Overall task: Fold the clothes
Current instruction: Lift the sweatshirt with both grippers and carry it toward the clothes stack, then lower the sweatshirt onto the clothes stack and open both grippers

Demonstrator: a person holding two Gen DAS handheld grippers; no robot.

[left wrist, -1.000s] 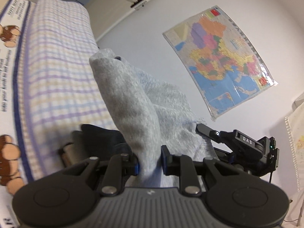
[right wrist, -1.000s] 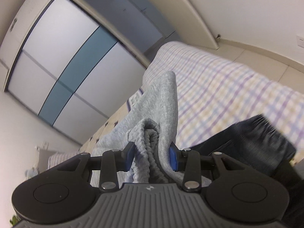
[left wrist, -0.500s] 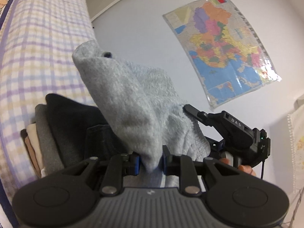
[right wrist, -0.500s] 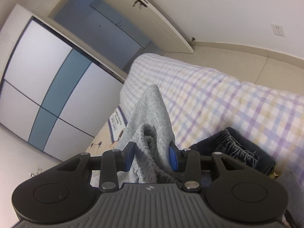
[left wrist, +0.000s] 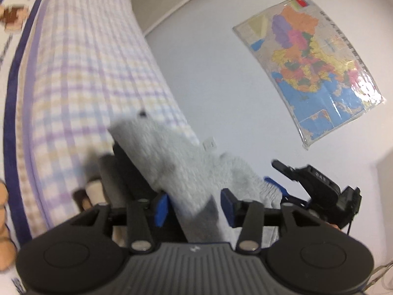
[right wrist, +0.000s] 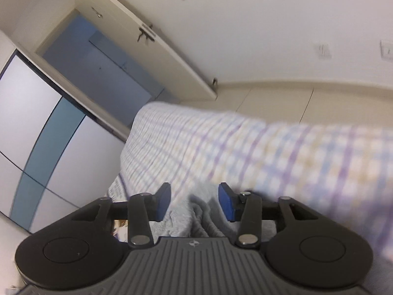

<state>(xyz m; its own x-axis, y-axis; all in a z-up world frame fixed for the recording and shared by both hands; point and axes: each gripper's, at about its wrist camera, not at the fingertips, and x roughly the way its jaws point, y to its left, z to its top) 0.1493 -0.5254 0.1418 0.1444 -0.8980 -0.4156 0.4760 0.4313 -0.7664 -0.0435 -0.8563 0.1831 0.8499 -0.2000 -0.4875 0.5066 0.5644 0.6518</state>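
A light grey knit garment (left wrist: 186,167) lies draped over a stack of folded clothes (left wrist: 108,179) on the bed. It runs back between the blue pads of my left gripper (left wrist: 194,206), whose jaws are opening; the pads stand off the cloth. In the right wrist view the same grey garment (right wrist: 194,218) lies bunched low between the pads of my right gripper (right wrist: 194,202). Those jaws are opening too, with gaps on both sides. The right gripper (left wrist: 275,174) also shows at the garment's far end in the left wrist view.
The bed carries a checked purple and yellow sheet (left wrist: 86,73), seen again as the sheet (right wrist: 245,152). A coloured map (left wrist: 314,61) hangs on the wall. A cream door (right wrist: 147,56) and a blue-panelled wardrobe (right wrist: 36,123) stand beyond the bed.
Both grippers have sunk toward the bed with the grey garment. It now rests on the folded stack, and both pairs of jaws have spread and let go of it.
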